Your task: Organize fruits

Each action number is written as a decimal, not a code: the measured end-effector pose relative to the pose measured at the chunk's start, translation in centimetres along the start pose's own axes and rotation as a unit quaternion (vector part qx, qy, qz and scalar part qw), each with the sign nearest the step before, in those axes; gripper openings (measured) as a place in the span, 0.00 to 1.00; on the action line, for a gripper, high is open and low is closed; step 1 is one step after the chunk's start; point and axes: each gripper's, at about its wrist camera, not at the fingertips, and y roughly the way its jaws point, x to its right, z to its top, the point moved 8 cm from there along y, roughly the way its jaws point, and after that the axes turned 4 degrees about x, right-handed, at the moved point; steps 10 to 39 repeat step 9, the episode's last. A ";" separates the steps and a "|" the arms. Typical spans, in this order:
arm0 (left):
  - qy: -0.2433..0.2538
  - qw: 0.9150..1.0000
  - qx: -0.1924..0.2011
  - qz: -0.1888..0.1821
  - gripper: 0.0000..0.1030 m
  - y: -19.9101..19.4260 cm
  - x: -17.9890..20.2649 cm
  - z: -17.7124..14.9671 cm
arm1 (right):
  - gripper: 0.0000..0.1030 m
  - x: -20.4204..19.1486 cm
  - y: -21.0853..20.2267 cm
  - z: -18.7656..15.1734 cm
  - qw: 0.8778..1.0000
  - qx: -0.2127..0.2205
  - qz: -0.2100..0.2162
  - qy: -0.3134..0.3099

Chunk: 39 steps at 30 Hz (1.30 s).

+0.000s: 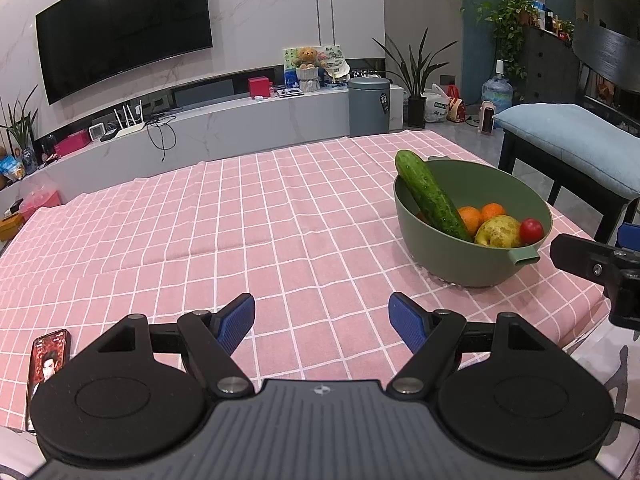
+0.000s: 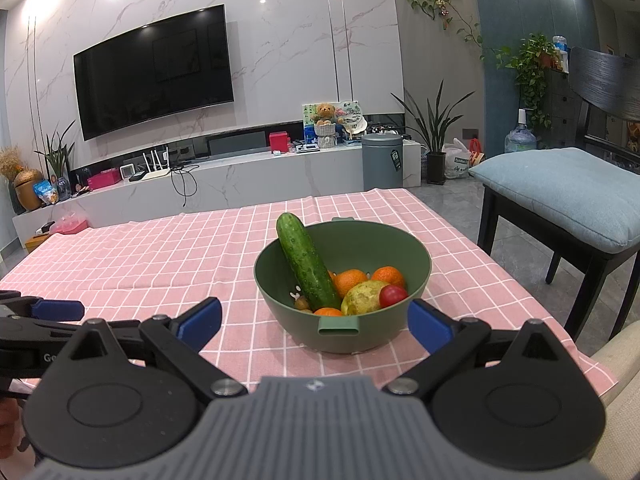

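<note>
A green bowl point(image 2: 416, 276) stands on the pink checked tablecloth point(image 2: 160, 256). It holds a cucumber point(image 2: 306, 264) leaning on the rim, several oranges point(image 2: 349, 280), a yellow-green pear point(image 2: 365, 300), a red tomato point(image 2: 393, 295) and a small brown fruit point(image 2: 302, 303). My right gripper point(image 2: 315, 320) is open and empty, just in front of the bowl. My left gripper point(image 1: 322, 322) is open and empty over bare cloth, left of the bowl point(image 1: 448, 264). The cucumber point(image 1: 430, 194), pear point(image 1: 498, 232) and tomato point(image 1: 531, 230) also show in the left wrist view.
A phone point(image 1: 46, 364) lies at the table's near left edge. A chair with a blue cushion point(image 2: 560, 196) stands right of the table. A TV cabinet point(image 2: 240, 180) and a grey bin point(image 2: 382, 162) stand beyond the far edge. The right gripper's body point(image 1: 600, 268) shows beside the bowl.
</note>
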 end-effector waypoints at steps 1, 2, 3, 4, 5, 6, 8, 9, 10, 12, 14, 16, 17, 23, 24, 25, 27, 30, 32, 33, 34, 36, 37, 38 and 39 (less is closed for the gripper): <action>0.000 1.000 0.000 0.000 0.87 0.0 0.0 0.0 | 0.93 -0.1 0.0 0.0 1.000 0.000 0.000 0.000; 0.001 1.000 0.001 -0.001 0.87 0.0 0.0 0.0 | 0.93 -0.1 0.0 0.0 1.000 0.000 0.000 0.000; 0.001 1.000 0.001 0.000 0.87 0.0 0.2 0.0 | 0.93 0.0 0.0 0.0 1.000 0.000 0.000 0.000; 0.001 1.000 0.001 0.001 0.87 0.0 0.1 0.0 | 0.93 0.0 0.0 0.0 1.000 0.000 0.000 0.000; 0.001 1.000 0.001 0.002 0.87 0.1 0.2 0.0 | 0.93 -0.1 0.0 0.0 1.000 0.000 0.000 0.000; 0.001 1.000 0.001 0.001 0.87 0.0 0.1 0.0 | 0.93 -0.1 0.0 0.0 1.000 0.000 0.000 0.000; 0.000 1.000 0.001 0.001 0.87 0.1 0.1 0.0 | 0.93 -0.1 0.0 0.0 1.000 0.000 0.000 0.000; 0.000 1.000 0.001 0.001 0.87 0.1 0.1 0.0 | 0.93 -0.1 0.0 0.0 1.000 0.000 0.000 0.000; 0.000 1.000 0.001 0.001 0.87 0.1 0.1 0.0 | 0.93 -0.1 0.0 0.0 1.000 0.000 0.000 0.000; 0.000 1.000 0.001 0.001 0.87 0.1 0.1 0.0 | 0.93 -0.1 0.0 0.0 1.000 0.000 0.000 0.000; 0.000 1.000 0.001 0.001 0.87 0.1 0.1 0.0 | 0.93 -0.1 0.0 0.0 1.000 0.000 0.000 0.000; 0.000 1.000 0.001 0.001 0.87 0.1 0.1 0.0 | 0.93 -0.1 0.0 0.0 1.000 0.000 0.000 0.000; 0.000 1.000 0.001 0.001 0.87 0.1 0.1 0.0 | 0.93 -0.1 0.0 0.0 1.000 0.000 0.000 0.000; 0.000 1.000 0.001 0.001 0.87 0.1 0.1 0.0 | 0.93 -0.1 0.0 0.0 1.000 0.000 0.000 0.000; 0.000 1.000 0.001 0.001 0.87 0.1 0.1 0.0 | 0.93 -0.1 0.0 0.0 1.000 0.000 0.000 0.000; 0.000 1.000 0.001 0.001 0.87 0.1 0.1 0.0 | 0.93 -0.1 0.0 0.0 1.000 0.000 0.000 0.000; 0.000 1.000 0.001 0.001 0.87 0.1 0.1 0.0 | 0.93 -0.1 0.0 0.0 1.000 0.000 0.000 0.000; 0.000 1.000 0.001 0.001 0.87 0.1 0.1 0.0 | 0.93 -0.1 0.0 0.0 1.000 0.000 0.000 0.000; 0.000 1.000 0.001 0.001 0.87 0.1 0.1 0.0 | 0.93 -0.1 0.0 0.0 1.000 0.000 0.000 0.000; 0.000 1.000 0.001 0.001 0.87 0.1 0.1 0.0 | 0.93 -0.1 0.0 0.0 1.000 0.000 0.000 0.000; 0.000 1.000 0.001 0.001 0.87 0.1 0.1 0.0 | 0.93 -0.1 0.0 0.0 1.000 0.000 0.000 0.000; 0.000 1.000 0.001 0.001 0.87 0.1 0.1 0.0 | 0.93 -0.1 0.0 0.0 1.000 0.000 0.000 0.000; 0.000 1.000 0.001 0.001 0.87 0.1 0.1 0.0 | 0.93 -0.1 0.0 0.0 1.000 0.000 0.000 0.000; 0.000 1.000 0.001 0.001 0.87 0.1 0.1 0.0 | 0.93 -0.1 0.0 0.0 1.000 0.000 0.000 0.000; 0.000 1.000 0.001 0.001 0.87 0.1 0.1 0.0 | 0.93 -0.1 0.0 0.0 1.000 0.000 0.000 0.000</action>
